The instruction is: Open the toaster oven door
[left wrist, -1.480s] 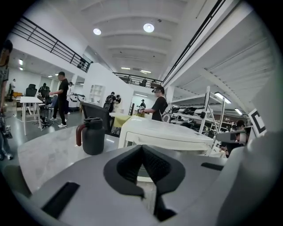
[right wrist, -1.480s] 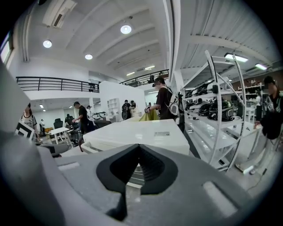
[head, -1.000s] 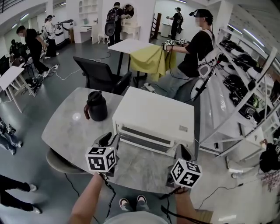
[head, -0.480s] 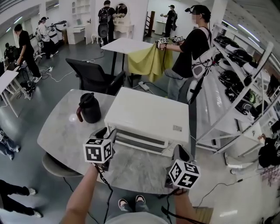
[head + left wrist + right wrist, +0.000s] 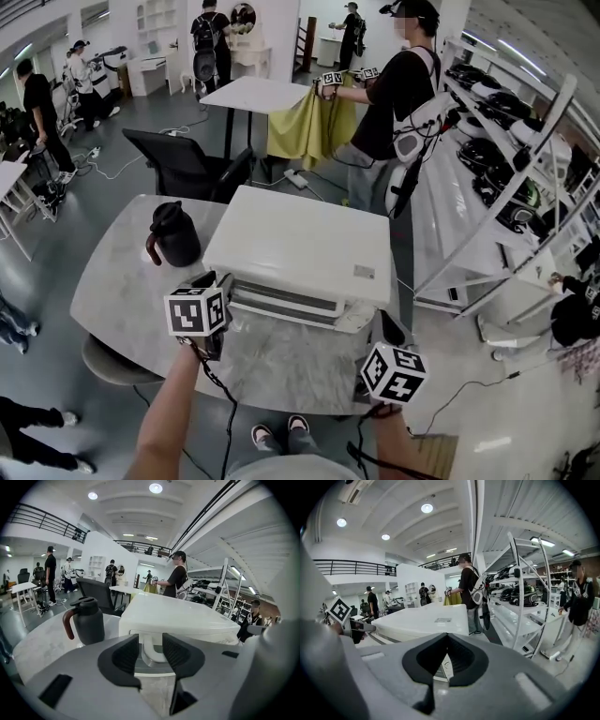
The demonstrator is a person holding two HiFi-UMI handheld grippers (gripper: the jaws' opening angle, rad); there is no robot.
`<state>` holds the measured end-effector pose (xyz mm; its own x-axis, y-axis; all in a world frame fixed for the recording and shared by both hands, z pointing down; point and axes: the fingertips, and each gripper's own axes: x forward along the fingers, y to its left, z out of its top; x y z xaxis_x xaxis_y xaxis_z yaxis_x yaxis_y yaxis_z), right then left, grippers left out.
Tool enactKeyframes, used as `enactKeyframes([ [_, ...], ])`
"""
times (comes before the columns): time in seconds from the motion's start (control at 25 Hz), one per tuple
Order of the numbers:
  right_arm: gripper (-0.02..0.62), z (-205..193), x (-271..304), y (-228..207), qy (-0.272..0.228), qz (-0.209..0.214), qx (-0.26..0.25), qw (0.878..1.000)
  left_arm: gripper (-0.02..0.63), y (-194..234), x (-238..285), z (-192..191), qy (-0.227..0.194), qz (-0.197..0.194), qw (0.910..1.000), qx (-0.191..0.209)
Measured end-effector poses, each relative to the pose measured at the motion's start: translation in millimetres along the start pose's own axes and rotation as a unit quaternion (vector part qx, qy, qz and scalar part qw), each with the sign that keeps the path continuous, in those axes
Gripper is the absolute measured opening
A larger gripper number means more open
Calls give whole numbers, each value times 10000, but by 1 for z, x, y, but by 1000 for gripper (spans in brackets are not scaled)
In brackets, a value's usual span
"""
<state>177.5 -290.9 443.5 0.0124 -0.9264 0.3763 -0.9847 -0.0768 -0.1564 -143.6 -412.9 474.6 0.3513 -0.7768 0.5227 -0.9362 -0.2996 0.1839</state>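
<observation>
The toaster oven (image 5: 300, 248) sits on the table (image 5: 122, 281). Jaws of the left gripper (image 5: 218, 280), just opened wide, straddle its door handle (image 5: 152, 652), seemingly rigid and slick: grip there. The right gripper (image 5: 448, 637) has jaws together.

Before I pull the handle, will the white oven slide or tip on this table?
Tipping seems unlikely: the oven is broad and low. Sliding is possible, since the table looks smooth and polished.
</observation>
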Motion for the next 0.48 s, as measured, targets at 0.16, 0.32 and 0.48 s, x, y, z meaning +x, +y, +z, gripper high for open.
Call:
enactKeyframes([
  [0.16,5,0,5,-3,54,47,-36,10000,155,0,4,-4,102,42,9999,-56],
  [0.32,5,3,11,0,50,114,-72,9999,155,2,7,-4,207,9,9998,-65],
  [0.48,5,5,14,2,39,183,-81,9998,143,1,7,-4,247,12,9997,-92],
])
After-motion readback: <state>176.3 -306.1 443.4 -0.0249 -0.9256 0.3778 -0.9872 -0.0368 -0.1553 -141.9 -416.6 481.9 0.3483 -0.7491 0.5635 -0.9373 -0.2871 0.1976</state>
